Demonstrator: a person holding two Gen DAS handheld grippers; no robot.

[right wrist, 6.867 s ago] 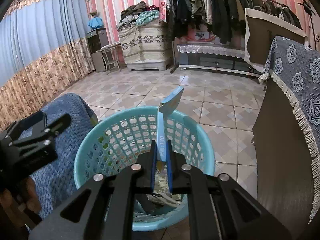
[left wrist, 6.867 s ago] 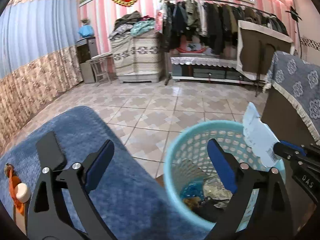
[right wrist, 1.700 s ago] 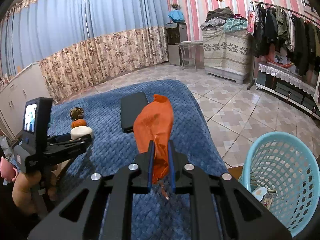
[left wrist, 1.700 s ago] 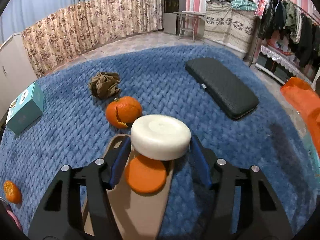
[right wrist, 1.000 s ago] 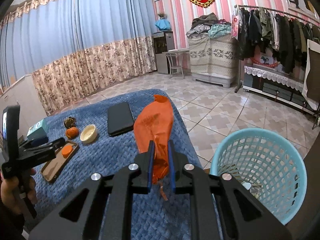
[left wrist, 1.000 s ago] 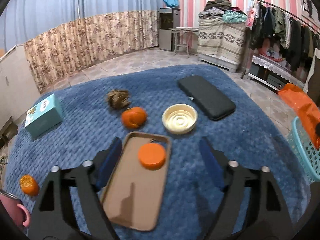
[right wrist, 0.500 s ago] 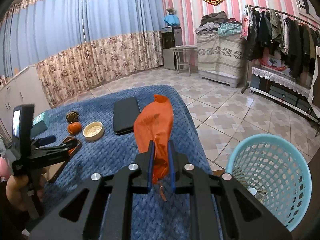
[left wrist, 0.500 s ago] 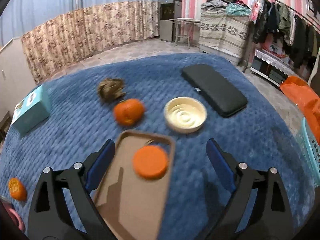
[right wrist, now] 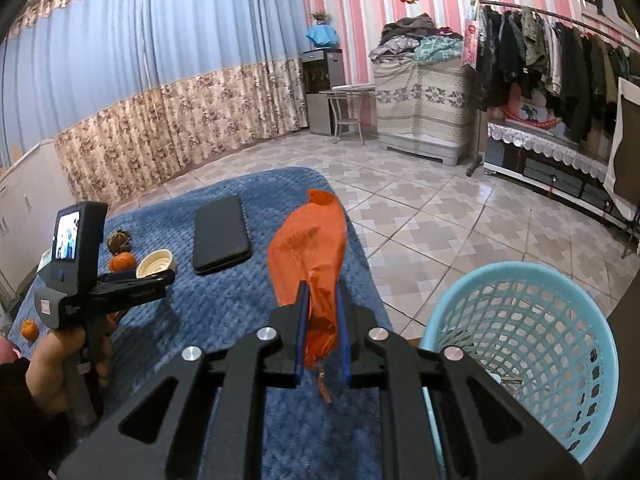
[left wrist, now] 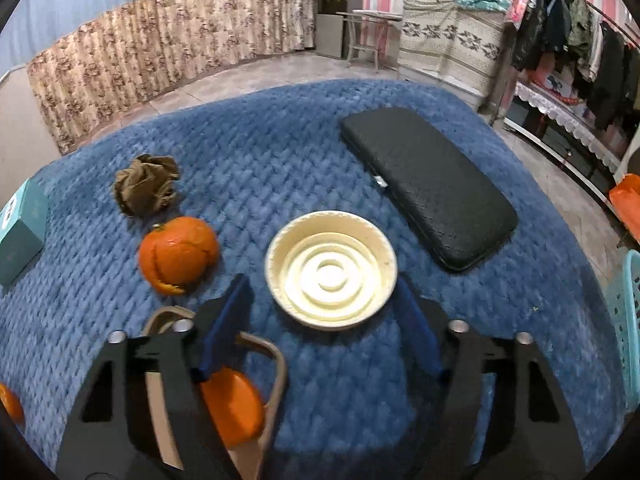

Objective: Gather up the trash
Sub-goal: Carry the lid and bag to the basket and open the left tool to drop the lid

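My left gripper (left wrist: 324, 312) is open, its fingers on either side of the near edge of a cream round lid (left wrist: 331, 263) lying on the blue blanket (left wrist: 280, 152). It also shows in the right wrist view (right wrist: 154, 278). An orange peel (left wrist: 178, 254) and a brown crumpled wad (left wrist: 146, 190) lie left of the lid. My right gripper (right wrist: 322, 332) is shut on an orange plastic wrapper (right wrist: 310, 256), held above the blanket's edge. The light blue trash basket (right wrist: 520, 344) stands on the floor to its right.
A black case (left wrist: 428, 184) lies right of the lid. A tan tray (left wrist: 256, 440) with an orange disc (left wrist: 234, 406) sits under my left gripper. A teal box (left wrist: 18, 228) and a small orange piece (left wrist: 10, 402) lie far left. Tiled floor and clothes racks lie beyond.
My left gripper has moved forward and down, so its open fingers now flank the cream lid. The right gripper holds the orange wrapper almost unmoved near the basket.
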